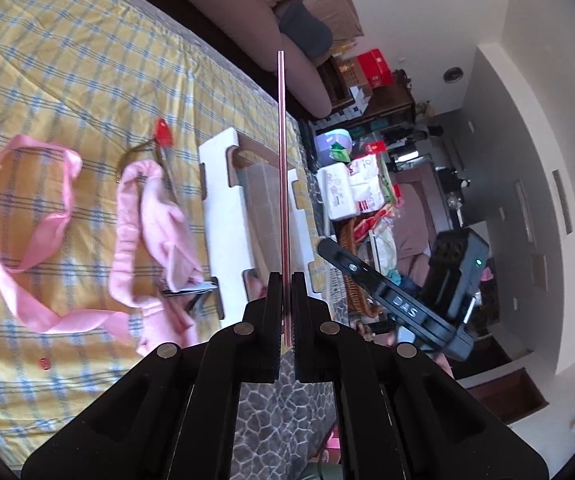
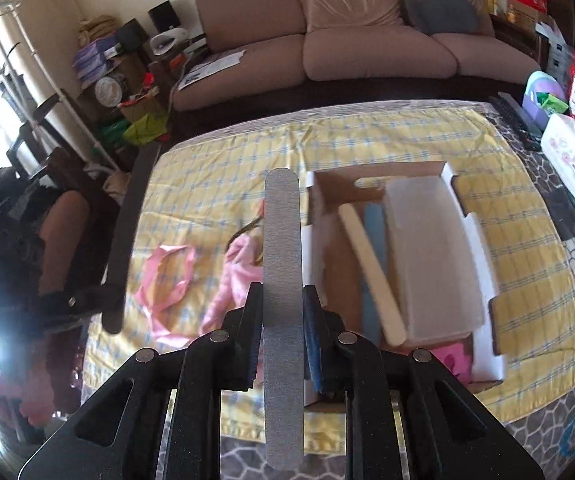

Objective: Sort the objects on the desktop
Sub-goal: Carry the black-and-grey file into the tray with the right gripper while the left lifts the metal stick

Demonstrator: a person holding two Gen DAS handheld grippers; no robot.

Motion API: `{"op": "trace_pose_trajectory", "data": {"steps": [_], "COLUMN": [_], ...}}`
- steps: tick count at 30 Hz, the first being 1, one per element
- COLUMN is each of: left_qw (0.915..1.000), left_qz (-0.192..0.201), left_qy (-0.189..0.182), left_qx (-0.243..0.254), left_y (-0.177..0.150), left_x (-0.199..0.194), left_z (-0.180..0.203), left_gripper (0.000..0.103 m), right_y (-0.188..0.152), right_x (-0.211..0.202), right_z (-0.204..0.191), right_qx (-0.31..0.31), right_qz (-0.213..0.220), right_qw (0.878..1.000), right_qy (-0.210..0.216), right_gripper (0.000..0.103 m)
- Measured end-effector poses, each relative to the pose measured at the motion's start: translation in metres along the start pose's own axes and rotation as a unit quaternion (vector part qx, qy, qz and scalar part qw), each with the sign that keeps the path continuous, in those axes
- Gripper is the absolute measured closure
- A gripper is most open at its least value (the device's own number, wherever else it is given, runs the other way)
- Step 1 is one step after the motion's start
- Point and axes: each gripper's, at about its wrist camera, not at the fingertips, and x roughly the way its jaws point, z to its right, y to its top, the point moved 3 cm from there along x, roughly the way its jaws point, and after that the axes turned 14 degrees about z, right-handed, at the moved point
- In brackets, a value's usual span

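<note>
Your left gripper (image 1: 286, 280) is clamping a thin pink nail file (image 1: 282, 184) edge-on. Your right gripper (image 2: 279, 296) is pinching a grey nail file (image 2: 282, 280) flat between its jaws. Both are hovering over the yellow checked cloth (image 2: 367, 148), where the white cardboard box (image 2: 475, 240) is holding cream (image 2: 367, 268) and blue (image 2: 373, 216) files beside a clear case (image 2: 431, 248). Pink fabric (image 1: 143, 216) is lying nearer the cloth's left edge.

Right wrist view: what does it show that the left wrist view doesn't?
Only the right wrist view: the right gripper clamped on a grey nail file seen flat, and a cream file and a blue file inside the box. Only the left: the left gripper shut on a thin pink file seen edge-on, and a red tag. Both: the yellow checked cloth and pink fabric.
</note>
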Motion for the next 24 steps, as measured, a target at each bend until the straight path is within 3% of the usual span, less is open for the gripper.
{"op": "trace_pose_trajectory", "data": {"steps": [6, 13, 18, 24], "left_qw": [0.9997, 0.9996, 0.9997, 0.9994], "left_qz": [-0.015, -0.017, -0.019, -0.02], "left_qy": [-0.008, -0.004, 0.009, 0.013], "left_qx": [-0.015, -0.021, -0.015, -0.024], "left_y": [-0.003, -0.001, -0.002, -0.005], "left_x": [0.047, 0.072, 0.078, 0.08], "left_z": [0.017, 0.016, 0.011, 0.007], "left_gripper": [0.099, 0.099, 0.099, 0.099], "right_y": [0.008, -0.002, -0.021, -0.003], "right_x": [0.053, 0.103, 0.115, 0.095], "right_z": [0.027, 0.042, 0.046, 0.054], "right_qx": [0.013, 0.031, 0.004, -0.002], "right_qz": [-0.032, -0.032, -0.049, -0.013], "right_qw": [0.999, 0.999, 0.999, 1.0], "right_qy": [0.009, 0.014, 0.0, 0.001], "right_gripper": [0.084, 0.084, 0.084, 0.084]}}
